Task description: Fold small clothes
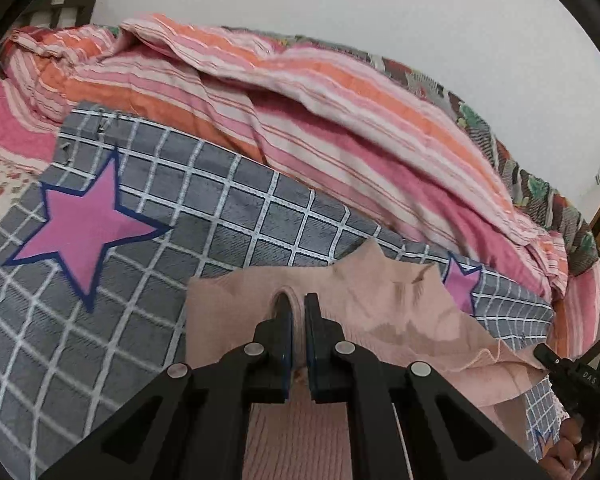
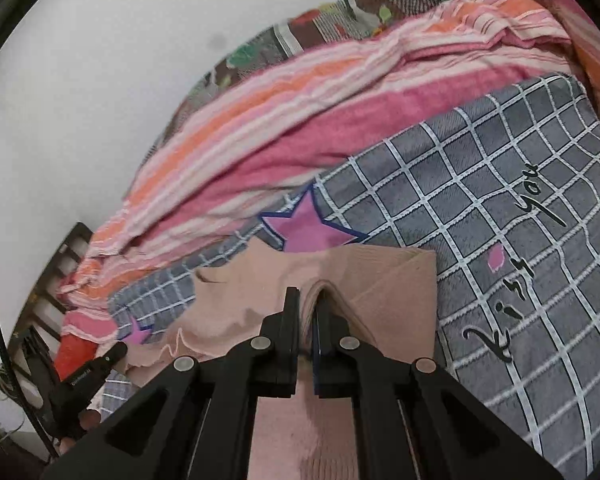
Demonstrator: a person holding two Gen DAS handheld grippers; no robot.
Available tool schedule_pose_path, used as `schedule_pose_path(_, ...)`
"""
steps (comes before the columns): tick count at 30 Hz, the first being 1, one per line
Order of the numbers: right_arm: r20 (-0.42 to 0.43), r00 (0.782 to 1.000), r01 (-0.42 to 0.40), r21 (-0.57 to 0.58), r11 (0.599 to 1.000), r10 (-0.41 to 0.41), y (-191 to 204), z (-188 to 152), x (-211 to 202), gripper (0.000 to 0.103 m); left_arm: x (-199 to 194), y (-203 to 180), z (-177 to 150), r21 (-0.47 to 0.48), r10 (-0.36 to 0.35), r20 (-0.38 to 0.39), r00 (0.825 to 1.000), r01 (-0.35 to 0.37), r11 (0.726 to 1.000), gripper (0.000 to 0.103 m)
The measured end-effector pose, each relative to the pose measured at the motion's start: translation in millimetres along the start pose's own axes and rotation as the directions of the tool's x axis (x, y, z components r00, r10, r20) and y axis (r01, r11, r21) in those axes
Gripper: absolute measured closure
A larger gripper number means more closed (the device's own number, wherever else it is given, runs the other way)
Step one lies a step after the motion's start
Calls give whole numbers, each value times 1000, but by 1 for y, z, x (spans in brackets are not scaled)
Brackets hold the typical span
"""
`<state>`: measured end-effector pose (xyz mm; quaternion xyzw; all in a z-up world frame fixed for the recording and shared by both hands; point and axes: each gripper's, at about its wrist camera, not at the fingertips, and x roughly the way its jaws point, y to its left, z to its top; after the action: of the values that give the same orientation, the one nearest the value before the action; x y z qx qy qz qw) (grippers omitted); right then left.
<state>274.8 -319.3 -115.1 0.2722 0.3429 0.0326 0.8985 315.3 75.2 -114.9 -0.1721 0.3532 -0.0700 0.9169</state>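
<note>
Over the checked blanket, left tool clamped on the pink garment's raised edge; best kept level with its partner, cloth taut

From the right view, right tool likewise pinching a fold; lower half of garment hidden behind both tools

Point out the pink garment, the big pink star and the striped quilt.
pink garment (image 1: 380, 292): left wrist view, upper folded edge.
big pink star (image 1: 88, 224): left wrist view, its centre.
striped quilt (image 2: 260, 136): right wrist view, pink band.
</note>
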Motion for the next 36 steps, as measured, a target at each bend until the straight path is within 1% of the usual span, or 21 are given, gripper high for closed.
schedule_pose_path(2,-2,1000,13,8,1000,-13,-3,3,10,98,13,-2,5,6,-6,-12,1000,6,1000,96)
schedule_pose_path(4,-4,1000,27,17,999,-27,-5,6,19,98,23,-1,9,-5,-76,-31,997,76,997,94)
schedule_pose_path(5,1,999,38,30,999,-38,-7,8,23,96,26,0,10,-9,-96,-40,995,96,995,87)
schedule_pose_path(6,9,999,43,39,998,-44,-8,8,26,90,28,0,12,-7,-85,-59,995,85,996,76)
schedule_pose_path(7,14,998,54,36,998,-55,-8,8,28,86,27,-1,12,-3,-74,-65,995,74,997,73)
schedule_pose_path(8,9,998,61,22,998,-62,-7,8,29,74,23,-1,10,5,-70,-59,996,70,998,68)
schedule_pose_path(9,3,998,63,1,998,-63,-5,6,28,69,19,0,8,14,-68,-52,996,69,998,63)
schedule_pose_path(11,5,998,68,-38,997,-68,-2,-1,19,68,7,0,2,39,-60,-43,997,62,997,55)
schedule_pose_path(14,-25,996,87,-81,993,-89,-3,-18,2,67,-16,2,-14,70,-43,-19,999,44,997,48)
schedule_pose_path(17,-58,995,81,-100,992,-87,-8,-37,-17,67,-33,2,-29,94,-34,-29,999,37,995,47)
schedule_pose_path(20,-115,990,59,-148,987,-76,-11,-60,-35,67,-54,7,-53,95,-38,-44,998,42,995,47)
schedule_pose_path(22,-130,989,51,-167,985,-73,-14,-76,-48,66,-67,8,-68,94,-25,-41,999,29,995,47)
schedule_pose_path(24,-145,987,42,-180,983,-69,-16,-89,-56,60,-82,10,-86,96,-48,-32,998,51,994,46)
schedule_pose_path(25,-148,987,39,-179,983,-66,-18,-95,-60,59,-87,11,-94,102,-54,-37,998,57,993,45)
schedule_pose_path(27,-150,987,32,-161,986,-56,-23,-105,-64,55,-90,13,-109,97,-51,-73,996,58,994,45)
schedule_pose_path(28,-163,985,26,-147,989,-50,-25,-109,-63,55,-87,14,-113,84,-58,-96,994,66,994,45)
schedule_pose_path(30,-191,981,17,-118,993,-40,-29,-116,-58,53,-80,21,-121,25,-79,-134,988,83,996,46)
schedule_pose_path(32,-182,983,22,-94,995,-39,-32,-121,-55,52,-69,26,-124,-28,-90,-154,984,87,996,47)
schedule_pose_path(34,-165,986,17,-75,997,-29,-31,-121,-52,50,-61,30,-122,-76,-107,-151,983,96,992,47)
schedule_pose_path(36,-162,987,-1,-33,999,-4,-33,-118,-47,47,-53,36,-118,-141,-134,-142,981,114,983,47)
